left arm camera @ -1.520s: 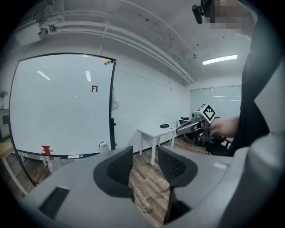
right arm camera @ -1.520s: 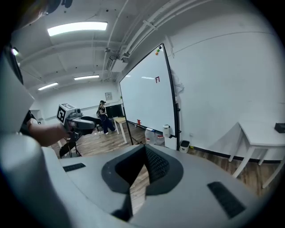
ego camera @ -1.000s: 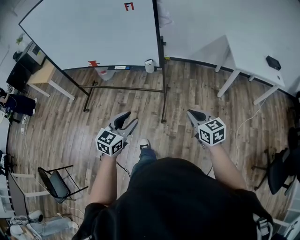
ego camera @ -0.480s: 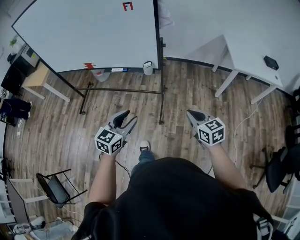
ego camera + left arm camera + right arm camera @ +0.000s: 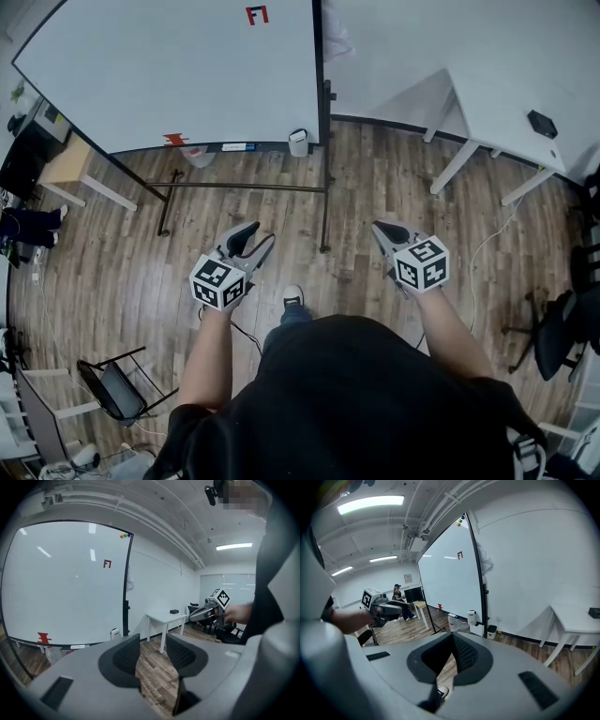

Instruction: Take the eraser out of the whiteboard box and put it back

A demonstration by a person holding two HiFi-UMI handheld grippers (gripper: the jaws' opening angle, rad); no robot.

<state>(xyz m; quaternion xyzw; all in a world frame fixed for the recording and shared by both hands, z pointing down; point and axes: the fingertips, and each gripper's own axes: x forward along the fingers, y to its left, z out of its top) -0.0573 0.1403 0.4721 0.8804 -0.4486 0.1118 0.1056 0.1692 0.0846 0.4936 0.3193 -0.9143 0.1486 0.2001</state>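
Note:
A large whiteboard on a black stand stands ahead of me across the wood floor. A small white box hangs at its lower right corner, also seen as the box and the box. No eraser can be made out from here. My left gripper is held at waist height, well short of the board, open and empty; its jaws stand apart. My right gripper is level with it on the right, its fingertips touching, holding nothing.
A white table with a small black object stands at the right. The stand's feet reach toward me. A folding chair is at lower left, an office chair at right, a wooden desk at left.
The view has drifted a little, with the whiteboard shifting slightly in the picture. Both grippers keep the same pose and jaw state.

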